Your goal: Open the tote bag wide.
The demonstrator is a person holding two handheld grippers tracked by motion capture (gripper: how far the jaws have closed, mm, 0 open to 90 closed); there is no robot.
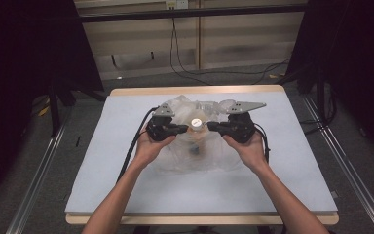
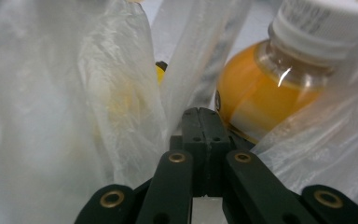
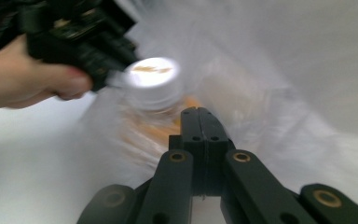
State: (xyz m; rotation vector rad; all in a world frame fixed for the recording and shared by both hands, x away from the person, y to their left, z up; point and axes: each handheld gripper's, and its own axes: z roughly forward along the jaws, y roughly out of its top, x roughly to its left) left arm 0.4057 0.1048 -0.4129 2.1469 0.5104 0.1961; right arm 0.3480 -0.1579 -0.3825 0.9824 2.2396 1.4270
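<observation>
Item: clear plastic bag (image 1: 195,156) lying mid-table on the grey mat (image 1: 126,185), with a bottle (image 2: 261,98) of orange drink standing in its mouth, white cap (image 1: 196,122) uppermost. Bag: thin film, limp and crinkly, very light by itself; judged slippery and easy to tear if pulled hard against the bottle's weight. Bottle: rigid plastic, smooth and rounded, likely heavy for its size when full; shoulder and neck under the cap look the surest place to hold. A second yellow thing shows dimly through the film in the left gripper view; what it is cannot be told. Left gripper (image 1: 184,128): jaws together, tips at the bag's folds just left of the bottle; whether film is pinched cannot be told. Right gripper (image 1: 212,127): jaws together, tips close by the cap's right side. Best hold on the bag: a gathered fold of the rim at each side.
</observation>
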